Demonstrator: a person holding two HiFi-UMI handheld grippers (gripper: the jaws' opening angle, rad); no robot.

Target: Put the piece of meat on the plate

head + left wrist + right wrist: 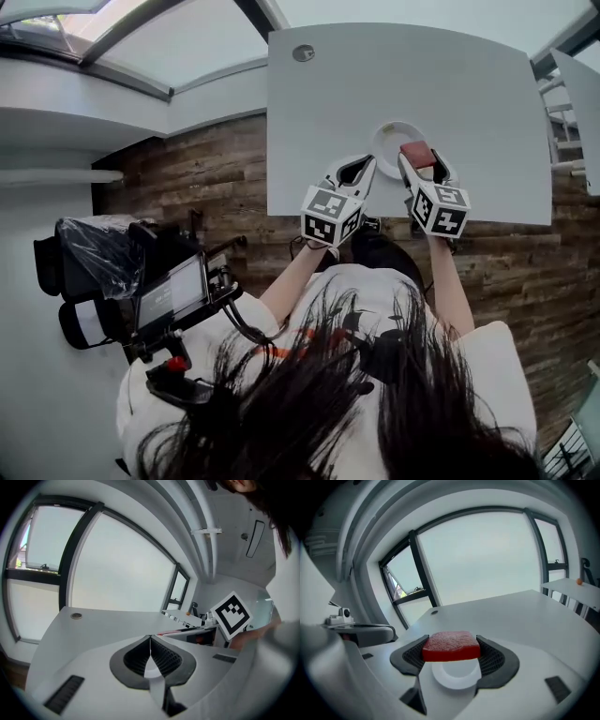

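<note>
My right claw (452, 654) pinches flat red meat slab (451, 645) just above round white plate (454, 680) | left claw (150, 654) pressed together, empty | I'd lower level, release centred.

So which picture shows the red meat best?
The right gripper view: the red slab of meat is close and central, clamped in the right gripper. The head view shows it tiny; the left gripper view misses it.

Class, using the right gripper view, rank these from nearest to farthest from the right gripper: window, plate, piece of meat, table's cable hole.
1. The piece of meat, clamped between the jaws.
2. The plate, directly below the meat.
3. The cable hole, farther up the table, leftward.
4. The window, beyond the table's far edge.
</note>
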